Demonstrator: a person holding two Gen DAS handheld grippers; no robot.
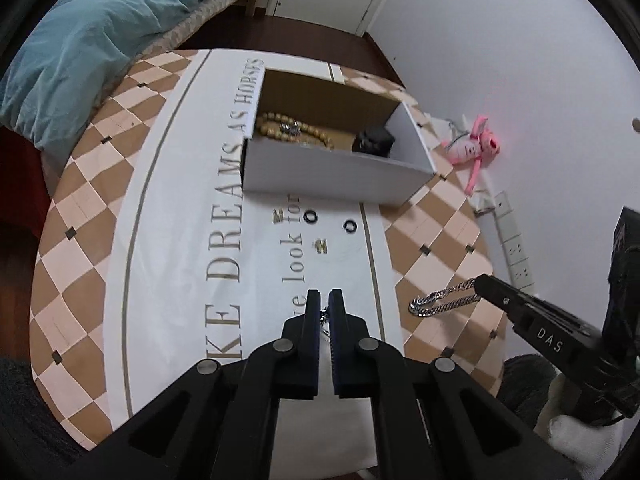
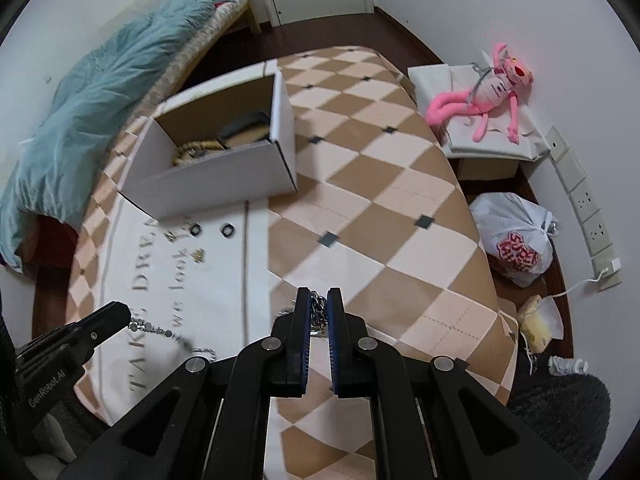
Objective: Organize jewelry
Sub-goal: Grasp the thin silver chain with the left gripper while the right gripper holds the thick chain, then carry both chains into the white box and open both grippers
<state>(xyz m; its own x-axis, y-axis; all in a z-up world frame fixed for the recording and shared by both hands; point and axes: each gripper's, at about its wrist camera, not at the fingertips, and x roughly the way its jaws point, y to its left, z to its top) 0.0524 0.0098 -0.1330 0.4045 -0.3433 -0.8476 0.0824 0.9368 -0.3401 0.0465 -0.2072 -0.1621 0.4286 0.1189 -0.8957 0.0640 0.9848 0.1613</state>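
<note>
Black linkage arms fill the near edge of both wrist views, and the jaws of each gripper are closed on jewelry. Between the blue pads of the left gripper a thin chain is pinched; the right wrist view shows it as a fine beaded necklace trailing from the tip down toward the table (its lower end is blurred). The right gripper is clamped on a heavier silver chain, whose links hang in a loop from the tip above the checkered cloth.

Taking the white cardboard box as landmark: it stands open on the far part of the table, partly on a white runner printed with gold lettering. Inside it lie a string of tan wooden beads toward its left side and a small black object toward its right. Just in front of the box, on the runner, sit two dark rings and two small gold pieces. Both grippers are well in front of the box, nearer the camera than the rings.

To the right of the box, beyond the table's edge, a pink plush toy lies on a pale cushion; to the left of the box is a bed with a teal blanket.
</note>
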